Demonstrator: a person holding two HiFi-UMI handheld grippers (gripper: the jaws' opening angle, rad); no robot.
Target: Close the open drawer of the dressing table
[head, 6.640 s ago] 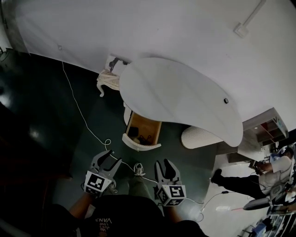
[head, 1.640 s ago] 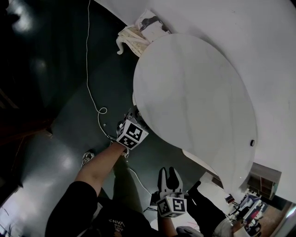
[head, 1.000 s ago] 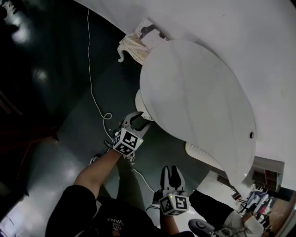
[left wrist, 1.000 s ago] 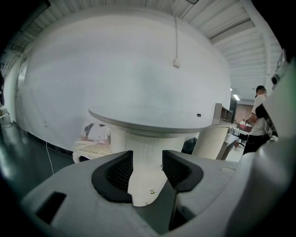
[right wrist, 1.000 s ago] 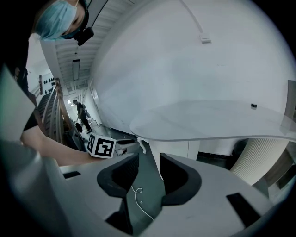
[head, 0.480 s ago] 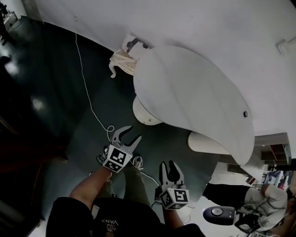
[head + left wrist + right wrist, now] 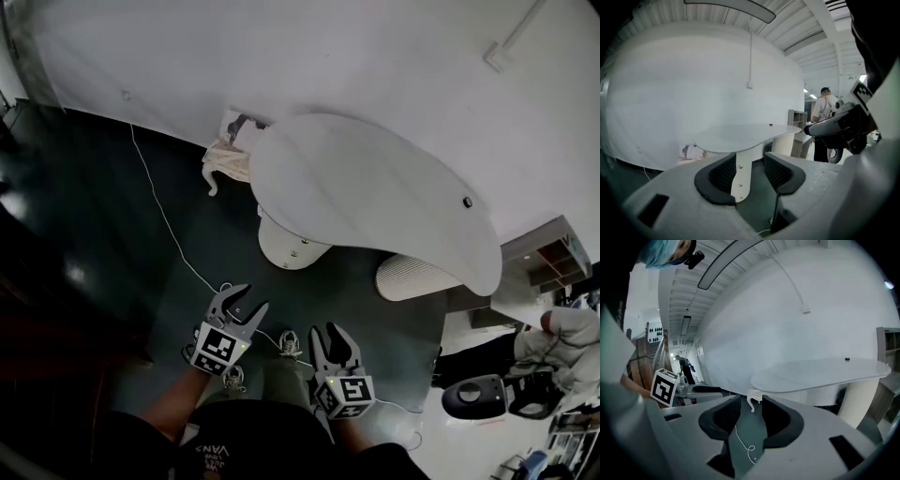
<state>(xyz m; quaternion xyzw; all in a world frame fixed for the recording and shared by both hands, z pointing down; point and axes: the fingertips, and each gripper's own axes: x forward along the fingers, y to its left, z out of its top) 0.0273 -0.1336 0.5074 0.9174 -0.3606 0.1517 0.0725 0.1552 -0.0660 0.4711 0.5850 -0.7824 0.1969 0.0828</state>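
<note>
The dressing table has a white kidney-shaped top (image 7: 375, 197) and a curved white drawer front (image 7: 293, 251) that sits pushed in under the top, with no gap showing. My left gripper (image 7: 239, 305) is open, held over the dark floor a short way back from the drawer. In the left gripper view the drawer front (image 7: 740, 176) with its small studs shows far off between the open jaws of the left gripper (image 7: 749, 174). My right gripper (image 7: 328, 339) is open and empty, close to my body. In its own view the right gripper (image 7: 750, 418) frames only floor and cable.
A white cable (image 7: 164, 220) runs across the dark floor toward my feet. A pale cloth bundle (image 7: 225, 159) lies at the table's far-left end. A ribbed white cylinder (image 7: 412, 278) stands under the top's right side. A shelf unit (image 7: 553, 258) and a person (image 7: 562, 337) are at right.
The drawer, open 6.6 s ago, was pushed in by my left gripper. That gripper has since drawn back from the drawer front toward my body. The right gripper stayed low.
</note>
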